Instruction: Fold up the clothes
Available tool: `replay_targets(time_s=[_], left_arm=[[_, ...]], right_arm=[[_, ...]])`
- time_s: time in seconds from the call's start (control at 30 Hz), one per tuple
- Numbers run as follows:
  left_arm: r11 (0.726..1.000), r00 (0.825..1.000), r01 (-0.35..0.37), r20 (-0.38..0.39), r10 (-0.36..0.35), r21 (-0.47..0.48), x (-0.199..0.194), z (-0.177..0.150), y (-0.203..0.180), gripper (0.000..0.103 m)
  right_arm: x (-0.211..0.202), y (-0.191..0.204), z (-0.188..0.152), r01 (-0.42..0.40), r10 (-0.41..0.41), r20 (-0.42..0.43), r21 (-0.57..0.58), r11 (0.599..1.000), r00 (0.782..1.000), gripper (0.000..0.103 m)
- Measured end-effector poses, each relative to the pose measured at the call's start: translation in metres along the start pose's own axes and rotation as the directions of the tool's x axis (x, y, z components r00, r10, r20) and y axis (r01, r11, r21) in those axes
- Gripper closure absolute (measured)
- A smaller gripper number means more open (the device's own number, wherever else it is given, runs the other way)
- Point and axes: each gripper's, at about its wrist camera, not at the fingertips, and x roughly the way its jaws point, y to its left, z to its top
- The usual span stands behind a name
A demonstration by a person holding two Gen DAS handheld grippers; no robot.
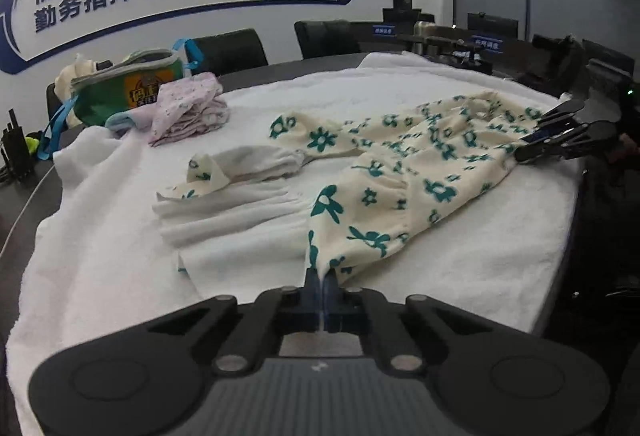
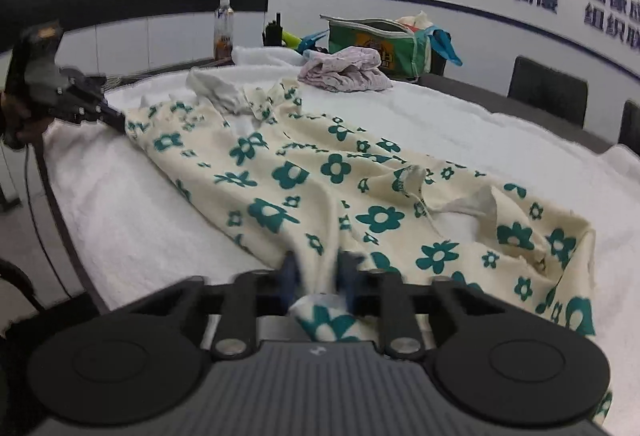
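A cream garment with teal flowers [image 1: 400, 172] [image 2: 300, 172] lies spread and rumpled on the white towel [image 1: 100, 236] [image 2: 132, 220] that covers the table. Part of its white lining is turned out at the far end. My left gripper [image 1: 322, 276] is shut on the garment's near edge; in the right wrist view the left gripper [image 2: 118, 123] pinches a corner at the left. My right gripper [image 2: 318, 272] is shut on a bunched fold of the same garment, with flowered cloth squeezed between its fingers. In the left wrist view the right gripper [image 1: 530, 146] holds the opposite edge.
A pile of pink clothes [image 1: 188, 112] [image 2: 344, 70] sits beyond the garment, beside a green bag [image 1: 132, 88] [image 2: 376, 40]. A bottle [image 2: 223, 28] and a black radio [image 1: 16, 152] stand near the table's rim. Dark chairs [image 1: 228, 46] line the far side.
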Motion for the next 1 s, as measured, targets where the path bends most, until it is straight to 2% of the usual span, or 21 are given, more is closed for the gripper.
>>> replay_targets(time_s=[0.07,0.23,0.27,0.33,0.37,0.4,0.47,0.53,0.57,0.6,0.63,0.67,0.7,0.73,0.83,0.87,0.93,1.0], left_arm=[[1.0,1.0,0.012,0.009,-0.012,-0.018,-0.009,0.003,-0.003,0.103],[0.996,0.996,0.08,0.043,-0.078,-0.042,-0.032,0.003,-0.024,0.103],[0.996,0.996,0.08,0.037,-0.079,-0.039,-0.033,0.001,-0.028,0.103],[0.998,1.0,0.031,-0.003,-0.031,-0.052,-0.022,-0.005,-0.027,0.102],[0.998,1.0,0.009,-0.025,-0.011,-0.069,-0.017,-0.008,-0.024,0.099],[0.996,0.999,0.001,-0.042,-0.005,-0.092,-0.012,-0.01,-0.018,0.09],[0.992,1.0,0.002,-0.024,-0.005,-0.122,-0.014,-0.008,-0.011,0.085],[0.993,0.998,0.022,0.054,-0.016,-0.115,-0.026,0.005,-0.007,0.078],[0.995,0.996,0.01,0.086,-0.002,-0.095,-0.029,0.017,-0.005,0.067],[0.997,0.994,-0.031,0.1,0.038,-0.071,-0.028,0.032,-0.005,0.056],[0.996,0.991,-0.069,0.108,0.074,-0.047,-0.025,0.047,-0.004,0.054],[0.995,0.99,-0.099,0.101,0.101,-0.023,-0.017,0.061,-0.004,0.052],[0.993,0.99,-0.114,0.089,0.114,-0.004,-0.007,0.075,-0.003,0.049],[0.995,0.994,-0.097,0.061,0.096,0.006,0.009,0.087,-0.001,0.048],[0.998,0.997,-0.06,-0.05,0.06,-0.003,0.06,0.118,0.006,0.047],[0.997,0.993,-0.072,-0.096,0.069,-0.023,0.078,0.125,0.01,0.047],[0.996,0.984,-0.082,-0.162,0.074,-0.043,0.112,0.137,0.022,0.047],[0.995,0.981,-0.089,-0.18,0.079,-0.047,0.134,0.141,0.037,0.047]], right_arm=[[-0.007,-0.002,0.0,-0.016,0.016,0.013,0.009,1.0,1.0,0.095],[-0.033,-0.005,0.007,-0.045,0.045,0.02,0.0,0.999,0.999,0.096],[-0.039,-0.006,0.009,-0.041,0.041,0.017,-0.003,0.999,0.999,0.096],[-0.043,-0.011,0.011,-0.049,0.049,-0.033,0.01,0.999,0.998,0.096],[-0.042,-0.011,0.011,-0.049,0.049,-0.047,0.004,0.999,0.998,0.092],[-0.041,-0.01,0.011,-0.048,0.048,-0.062,-0.002,0.999,0.997,0.088],[-0.039,-0.009,0.011,-0.051,0.05,-0.082,-0.013,0.999,0.995,0.057],[-0.046,-0.007,0.018,-0.084,0.084,-0.006,-0.014,0.996,0.996,0.051],[-0.047,-0.007,0.025,-0.08,0.08,0.032,-0.015,0.997,0.996,0.048],[-0.045,-0.006,0.033,-0.045,0.046,0.061,-0.02,0.999,0.997,0.045],[-0.043,-0.005,0.041,-0.011,0.013,0.09,-0.024,1.0,0.996,0.036],[-0.041,-0.005,0.049,0.024,-0.02,0.117,-0.028,0.999,0.993,0.03],[-0.033,-0.004,0.056,0.053,-0.048,0.131,-0.033,0.998,0.99,0.028],[-0.022,-0.004,0.065,0.067,-0.063,0.127,-0.032,0.997,0.99,0.028],[0.01,-0.007,0.084,0.08,-0.074,0.075,-0.079,0.994,0.994,0.029],[0.02,-0.011,0.087,0.114,-0.11,0.047,-0.092,0.989,0.993,0.029],[0.033,-0.034,0.091,0.198,-0.199,-0.026,-0.039,0.979,0.98,0.029],[0.033,-0.07,0.095,0.259,-0.252,-0.076,0.099,0.961,0.965,0.029]])
